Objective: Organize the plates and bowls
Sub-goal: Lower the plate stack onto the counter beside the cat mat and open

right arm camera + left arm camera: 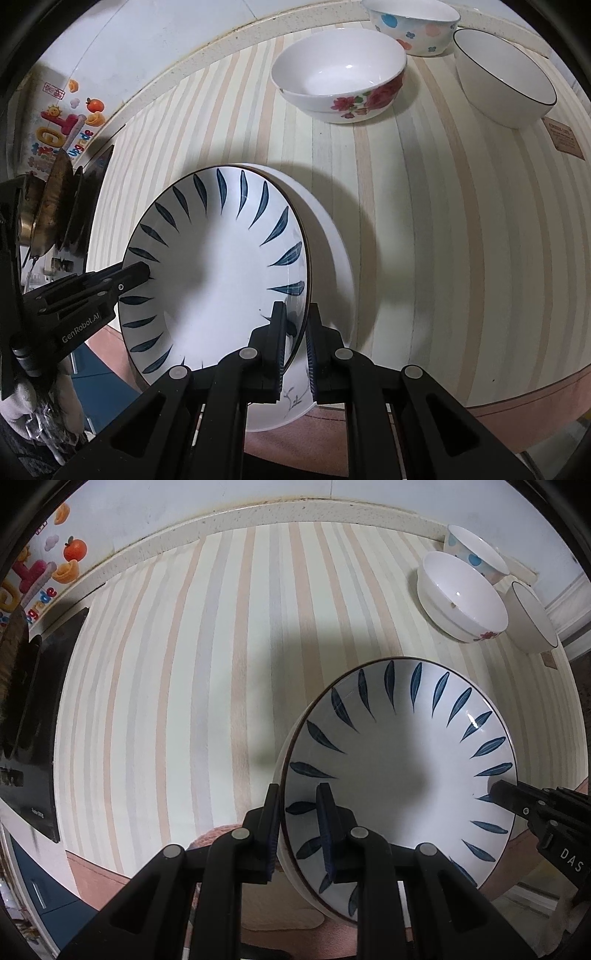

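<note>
Striped countertop (424,229), three bowls (340,74) at back, plate (332,236) near front

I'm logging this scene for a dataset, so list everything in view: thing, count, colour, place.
leaf plate: one, white with blue leaf marks, near edge of the mat, gripped at both sides
plain plate: one, white, directly under the leaf plate
rose bowl: one, white with red flowers, far right of the mat
dotted bowl: one, white with blue and pink dots, behind the rose bowl
rimmed bowl: one, white with dark rim, right of the rose bowl
mat: one, cream with pastel stripes, covers the counter
stove: one, black, left of the mat
left gripper: black, shut on the leaf plate's rim
right gripper: black, shut on the opposite rim
</note>
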### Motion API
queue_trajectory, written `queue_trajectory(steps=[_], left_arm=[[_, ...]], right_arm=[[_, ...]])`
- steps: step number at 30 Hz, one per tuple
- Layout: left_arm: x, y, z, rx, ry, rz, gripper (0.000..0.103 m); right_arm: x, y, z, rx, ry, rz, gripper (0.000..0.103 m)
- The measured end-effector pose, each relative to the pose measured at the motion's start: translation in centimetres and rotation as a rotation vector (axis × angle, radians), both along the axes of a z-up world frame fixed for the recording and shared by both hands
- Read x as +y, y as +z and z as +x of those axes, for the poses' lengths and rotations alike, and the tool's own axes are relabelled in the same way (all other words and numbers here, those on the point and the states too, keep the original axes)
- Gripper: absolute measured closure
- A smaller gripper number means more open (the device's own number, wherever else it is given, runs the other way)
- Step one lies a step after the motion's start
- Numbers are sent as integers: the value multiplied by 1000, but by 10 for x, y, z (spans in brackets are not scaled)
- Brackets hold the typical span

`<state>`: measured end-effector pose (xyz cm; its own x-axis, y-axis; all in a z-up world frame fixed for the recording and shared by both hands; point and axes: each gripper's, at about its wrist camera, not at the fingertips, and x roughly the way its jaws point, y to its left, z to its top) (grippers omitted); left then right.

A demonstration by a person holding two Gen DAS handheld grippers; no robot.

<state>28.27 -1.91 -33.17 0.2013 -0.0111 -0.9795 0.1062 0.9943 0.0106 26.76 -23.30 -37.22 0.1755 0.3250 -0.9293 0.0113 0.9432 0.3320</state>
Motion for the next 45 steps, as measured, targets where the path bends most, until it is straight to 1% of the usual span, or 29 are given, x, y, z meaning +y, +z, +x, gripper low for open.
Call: queue_trajectory(steps=[5, 7, 12, 16, 20, 23, 25, 29, 30, 31, 32, 33, 34, 36, 37, 38, 39, 40, 41, 42, 44, 45], left_arm=[[-4, 1, -2, -13, -13, 13, 85], [-7, 1, -3, -7, -17, -7, 86], [-10, -7, -6, 12, -20, -11, 86], [-13, -9, -10, 15, -25, -11, 85], [-15, -7, -13, 12, -20, -16, 85], [-15, 4, -20, -12, -14, -19, 85], [-15, 16, -26, -35, -5, -19, 85], [-11, 51, -41, -111, 7, -23, 85], [-9, 61, -48, -139, 6, -27, 85], [-8, 70, -54, -159, 5, -30, 84], [-7, 81, -62, -183, 6, -31, 83], [-5, 88, -66, -199, 7, -34, 81], [-3, 96, -71, -214, 8, -41, 80], [0, 113, -84, -249, 9, -47, 73], [1, 118, -86, -261, 8, -46, 71], [2, 125, -93, -276, 6, -46, 64], [3, 131, -100, -287, 7, -50, 51], [5, 135, -106, -297, 9, -52, 43], [6, 139, -113, -309, 12, -50, 27], [8, 144, -119, -324, 16, -45, 23], [11, 151, -129, -346, 23, -49, 23], [12, 155, -135, -357, 25, -48, 21]], right_arm=[[3, 1, -1, -2, 7, -15, 92], [3, 2, -1, -5, 10, -12, 92], [4, 1, 0, 9, 10, -14, 92], [-1, -2, -1, 23, -8, -7, 89], [-5, 6, -2, 10, -26, 10, 89], [-4, 16, -6, -6, -22, -1, 89], [1, 28, -13, -33, -12, -35, 89], [15, 54, -32, -81, 10, -87, 88], [18, 61, -38, -93, 12, -96, 85], [20, 69, -44, -106, 11, -101, 77], [22, 77, -52, -122, 9, -104, 72], [24, 84, -58, -133, 8, -107, 64], [27, 92, -65, -148, 9, -111, 60], [30, 107, -78, -176, 6, -122, 55], [31, 115, -85, -191, 7, -126, 50], [32, 122, -89, -201, 7, -129, 47], [33, 129, -95, -214, 5, -136, 37], [34, 138, -101, -232, 2, -143, 26], [35, 147, -108, -255, -2, -150, 23], [36, 152, -112, -267, -4, -157, 21], [41, 165, -124, -289, -6, -183, 19], [43, 170, -129, -301, -6, -192, 17]])
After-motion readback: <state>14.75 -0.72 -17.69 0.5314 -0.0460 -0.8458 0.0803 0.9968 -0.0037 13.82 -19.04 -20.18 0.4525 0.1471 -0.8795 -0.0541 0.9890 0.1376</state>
